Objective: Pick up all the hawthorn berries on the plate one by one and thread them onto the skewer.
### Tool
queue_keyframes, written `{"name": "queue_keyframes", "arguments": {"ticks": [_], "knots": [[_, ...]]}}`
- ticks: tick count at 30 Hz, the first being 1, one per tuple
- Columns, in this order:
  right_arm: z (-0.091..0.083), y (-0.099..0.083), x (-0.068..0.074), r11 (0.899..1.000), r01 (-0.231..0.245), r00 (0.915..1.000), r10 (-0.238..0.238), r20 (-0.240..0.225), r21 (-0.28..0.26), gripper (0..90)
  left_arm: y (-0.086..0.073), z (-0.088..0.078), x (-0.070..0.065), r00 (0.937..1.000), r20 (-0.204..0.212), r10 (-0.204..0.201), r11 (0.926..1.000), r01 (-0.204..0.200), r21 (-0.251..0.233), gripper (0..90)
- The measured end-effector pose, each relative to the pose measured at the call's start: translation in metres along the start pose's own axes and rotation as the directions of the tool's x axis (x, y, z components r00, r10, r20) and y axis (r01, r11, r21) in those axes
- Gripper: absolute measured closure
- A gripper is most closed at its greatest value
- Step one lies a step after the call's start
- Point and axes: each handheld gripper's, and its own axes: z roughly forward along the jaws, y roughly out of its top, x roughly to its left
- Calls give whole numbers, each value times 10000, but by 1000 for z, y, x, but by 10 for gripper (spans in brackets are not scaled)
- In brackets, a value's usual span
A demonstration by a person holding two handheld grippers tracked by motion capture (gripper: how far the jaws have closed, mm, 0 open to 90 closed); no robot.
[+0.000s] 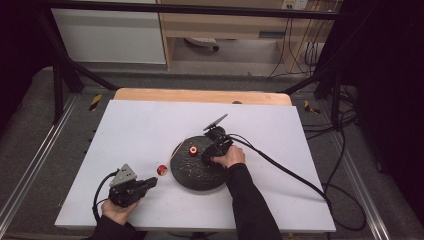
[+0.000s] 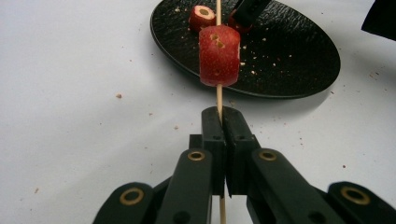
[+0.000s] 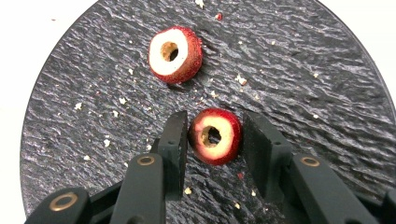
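Two cored red fruit rings are lying on the round, rough-textured black plate [image 3: 327,93]: one ring [image 3: 175,54] is resting flat farther off, and the nearer ring [image 3: 215,136] is being flanked by the right gripper [image 3: 214,140], whose jaws are standing apart around it; whether they are touching its skin cannot be told. A thin wooden skewer [image 2: 219,95] is being pinched by the closed left gripper [image 2: 223,122], its lower end being cut off by the frame. A third red piece [image 2: 219,56] is being carried on the skewer, just short of the plate's rim, above the white table [image 1: 140,130].
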Motion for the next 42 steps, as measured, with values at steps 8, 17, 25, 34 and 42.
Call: {"name": "queue_keyframes", "arguments": {"ticks": [8, 17, 25, 34, 42], "knots": [[-6, 0, 1, 9998, -5, 10000, 4, -36, -176, 625, 0, 0, 0, 10000, 2, -1, 10000, 1, -6, 880], [-16, -1, 4, 9991, 5, 9999, -11, -136, -426, 628, 0, 0, -1, 10000, 0, 14, 10000, -14, -6, 880], [-25, -3, 8, 9979, 29, 9997, -43, -220, -650, 629, 0, 0, -2, 10000, -9, 51, 10000, -51, -16, 880], [-35, -9, 17, 9925, 137, 9983, -204, -540, -1215, 629, 0, 0, -3, 10000, -2, 48, 10000, -48, -58, 880], [-43, -19, 18, 9772, -77, 9951, -135, -983, -2121, 629, 1, -1, -5, 10000, -25, 77, 9999, -77, -141, 880]]}}
